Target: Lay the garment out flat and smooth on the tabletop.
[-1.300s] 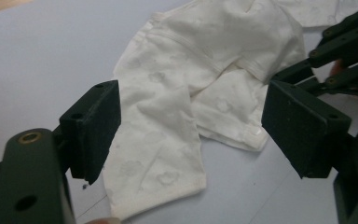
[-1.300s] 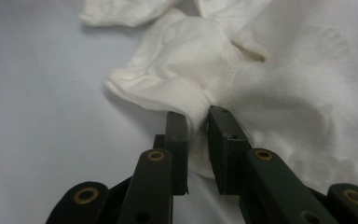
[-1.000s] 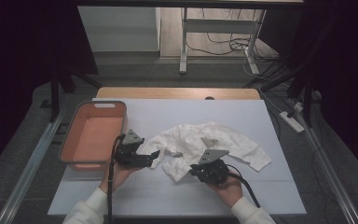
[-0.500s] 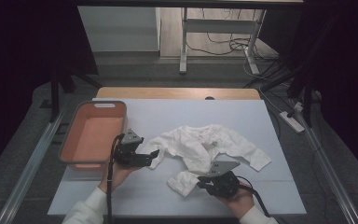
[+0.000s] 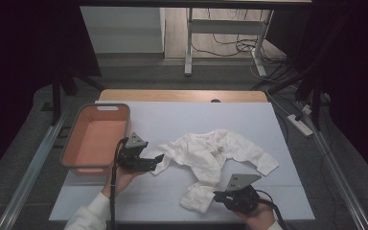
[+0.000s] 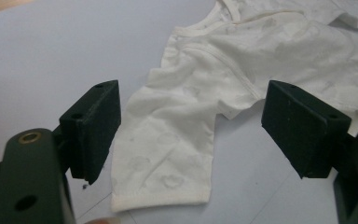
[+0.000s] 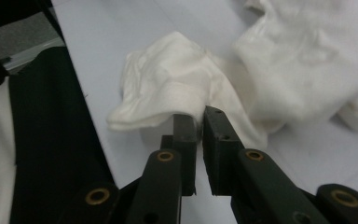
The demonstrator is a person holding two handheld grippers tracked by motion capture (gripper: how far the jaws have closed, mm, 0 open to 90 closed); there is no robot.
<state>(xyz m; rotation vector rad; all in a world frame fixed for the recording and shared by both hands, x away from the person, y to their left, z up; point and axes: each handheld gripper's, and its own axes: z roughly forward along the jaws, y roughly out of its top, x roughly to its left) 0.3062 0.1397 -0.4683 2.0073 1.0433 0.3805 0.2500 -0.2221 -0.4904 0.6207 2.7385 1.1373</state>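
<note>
A white baby garment [image 5: 211,151] lies crumpled across the middle of the pale table [image 5: 249,120]. One short sleeve [image 6: 168,154] lies flat between the wide-apart jaws of my left gripper [image 6: 191,126], which is open and touches nothing. In the high view the left gripper [image 5: 155,160] sits at the garment's left end. My right gripper [image 5: 218,196] is near the table's front edge, shut on a bunched fold of the garment's lower part [image 7: 168,88]. The cloth is pinched between the jaws of the right gripper [image 7: 199,116].
An orange-pink tub [image 5: 96,141] stands at the table's left side, just behind my left hand. The table's front edge runs close under the right gripper. Desk legs and cables [image 5: 230,48] lie on the floor beyond the far edge.
My right gripper has moved toward the front edge, drawing the garment's lower part with it and stretching the cloth out. The left gripper has stayed in place, open.
</note>
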